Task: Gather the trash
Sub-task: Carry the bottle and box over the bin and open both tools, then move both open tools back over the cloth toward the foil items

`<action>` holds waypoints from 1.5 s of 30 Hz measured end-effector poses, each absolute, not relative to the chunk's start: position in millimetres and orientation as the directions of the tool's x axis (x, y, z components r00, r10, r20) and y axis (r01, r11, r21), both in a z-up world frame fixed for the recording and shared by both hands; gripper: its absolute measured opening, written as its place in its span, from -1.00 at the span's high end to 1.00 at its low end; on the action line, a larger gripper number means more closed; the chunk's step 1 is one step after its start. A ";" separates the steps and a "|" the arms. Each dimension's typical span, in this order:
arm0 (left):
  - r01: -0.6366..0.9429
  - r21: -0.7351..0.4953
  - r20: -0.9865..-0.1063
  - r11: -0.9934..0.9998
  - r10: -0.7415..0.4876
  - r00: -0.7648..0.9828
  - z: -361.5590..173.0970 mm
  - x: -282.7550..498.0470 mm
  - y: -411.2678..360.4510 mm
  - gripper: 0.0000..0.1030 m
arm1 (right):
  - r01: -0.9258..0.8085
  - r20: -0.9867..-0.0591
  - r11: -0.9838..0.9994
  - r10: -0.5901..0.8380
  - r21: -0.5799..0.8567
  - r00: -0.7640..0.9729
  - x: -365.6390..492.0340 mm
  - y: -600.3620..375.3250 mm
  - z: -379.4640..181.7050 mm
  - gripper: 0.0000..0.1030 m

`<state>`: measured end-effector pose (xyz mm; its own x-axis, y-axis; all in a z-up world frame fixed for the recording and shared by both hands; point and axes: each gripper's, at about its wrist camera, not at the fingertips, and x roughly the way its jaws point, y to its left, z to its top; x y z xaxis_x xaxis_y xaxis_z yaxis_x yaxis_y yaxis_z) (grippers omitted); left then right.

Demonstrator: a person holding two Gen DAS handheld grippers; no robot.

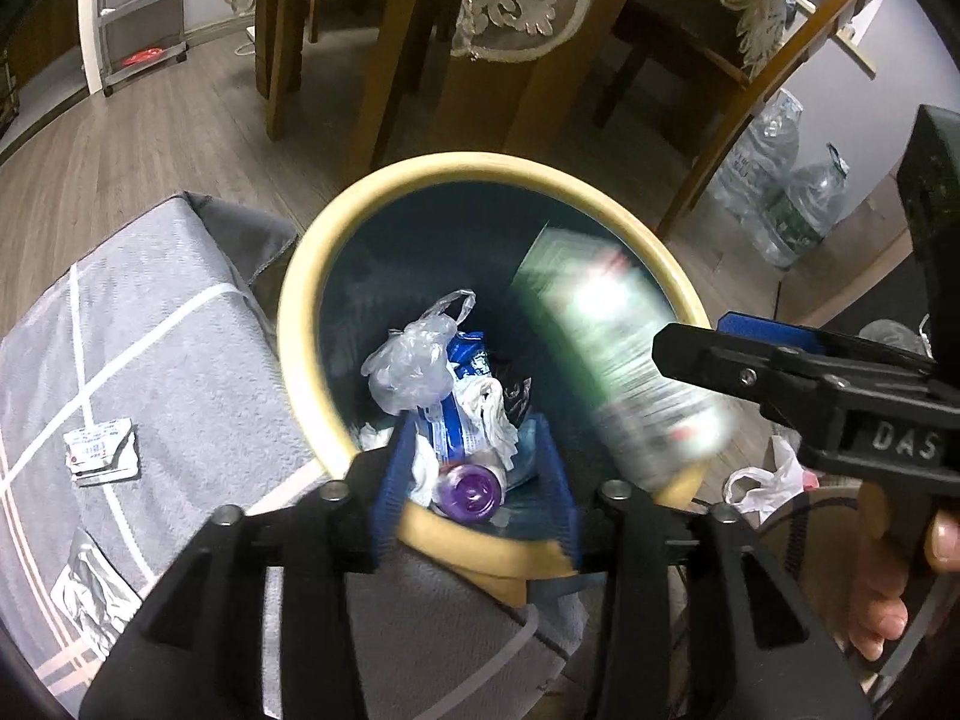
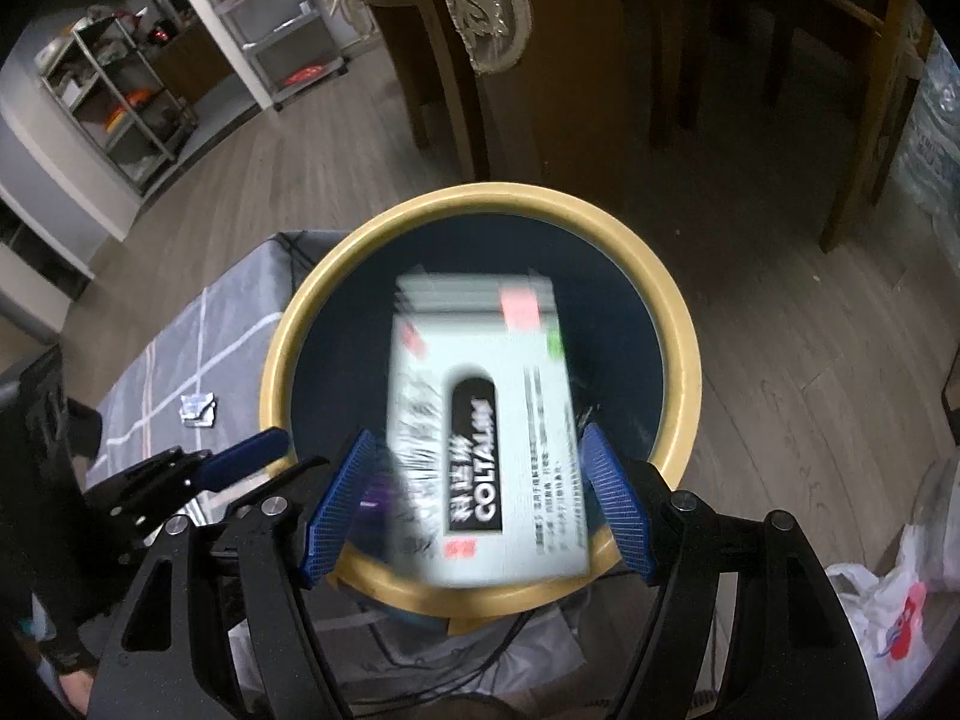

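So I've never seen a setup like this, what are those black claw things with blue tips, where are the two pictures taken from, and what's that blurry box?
These are two hand-held grippers, one per hand, each with a fisheye camera looking along its fingers. One picture is from the left gripper, the other from the right gripper. Both hang over a bin with a tan rim, beside a grey checked cloth with small wrappers on it. The bin holds a plastic bag, blue packaging and a purple-capped bottle. The blurry white box, marked COLTALIN, sits between the right gripper's open fingers, seemingly dropping in. The left fingers are open and empty.
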<state>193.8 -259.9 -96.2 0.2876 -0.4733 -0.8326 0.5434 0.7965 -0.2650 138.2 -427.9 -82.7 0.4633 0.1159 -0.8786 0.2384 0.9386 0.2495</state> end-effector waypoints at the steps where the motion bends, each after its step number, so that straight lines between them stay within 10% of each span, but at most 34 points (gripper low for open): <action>1: 0.544 -0.264 -0.831 0.797 -0.474 0.291 -95.6 193.4 -257.5 0.15 | 0.238 -0.880 0.939 0.114 0.247 0.462 138.7 -427.3 -83.0 -0.43; 20: 0.278 -0.160 -0.855 0.947 -0.274 0.440 -84.8 172.9 -111.5 -0.51 | 0.127 -0.850 0.980 0.063 0.151 0.524 138.0 -381.1 -67.7 -0.50; 45: -0.218 -0.115 -0.933 0.969 -0.030 0.360 -151.5 186.7 -78.4 -0.62 | 0.039 -0.807 0.983 0.127 0.182 0.576 132.9 -349.0 -65.4 -0.50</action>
<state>186.7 -78.4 -151.5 0.3597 -0.0301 -0.9326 -0.2177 0.9692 -0.1153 132.9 -349.0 -65.4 0.5763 0.1268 -0.8073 0.0385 0.9826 0.1818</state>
